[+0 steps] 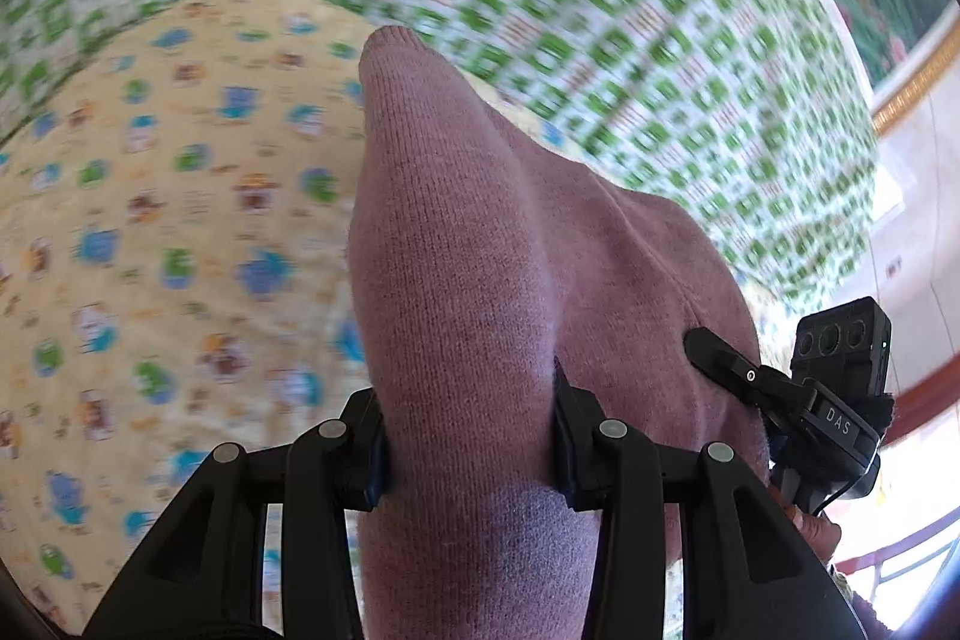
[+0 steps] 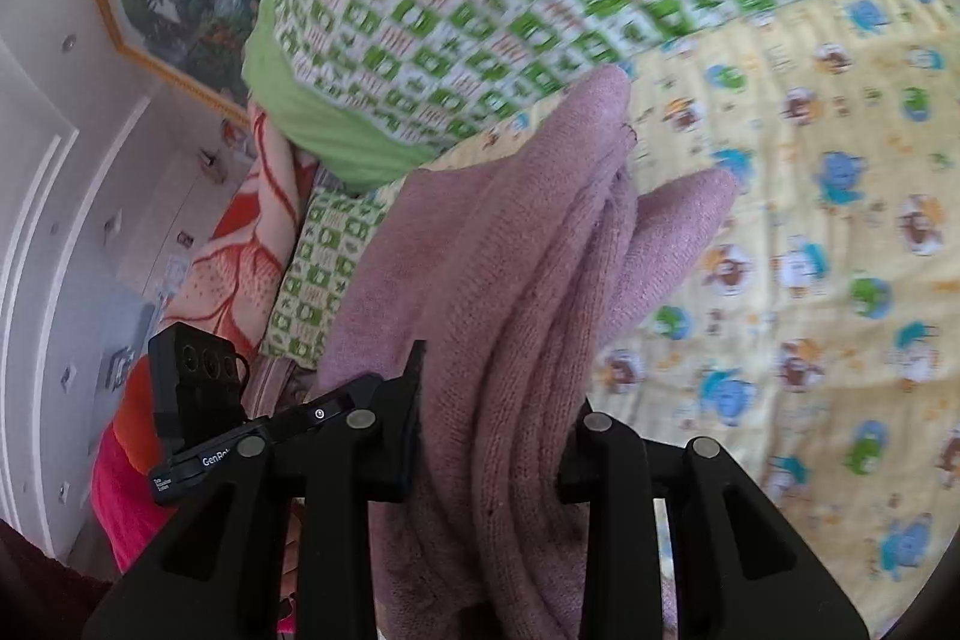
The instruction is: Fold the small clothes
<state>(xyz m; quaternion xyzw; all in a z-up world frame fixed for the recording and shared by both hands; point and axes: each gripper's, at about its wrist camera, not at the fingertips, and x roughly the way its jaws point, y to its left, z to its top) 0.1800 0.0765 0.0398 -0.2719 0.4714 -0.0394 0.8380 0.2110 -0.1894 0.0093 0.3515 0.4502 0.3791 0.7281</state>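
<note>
Bunching between both grippers: pink knit garment, left gripper, right gripper.

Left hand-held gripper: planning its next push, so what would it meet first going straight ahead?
The left hand-held gripper is shut on the mauve knitted garment, which fills its line; beyond that probably the yellow cartoon-print sheet, though depth is unclear.

Left gripper: both fingers clamped on a thick fold of the pink knit, cloth bulging between the jaws. Right gripper: fingers likewise closed on bunched layers of the knit. In each wrist view the other gripper's finger sits at the knit's side.
</note>
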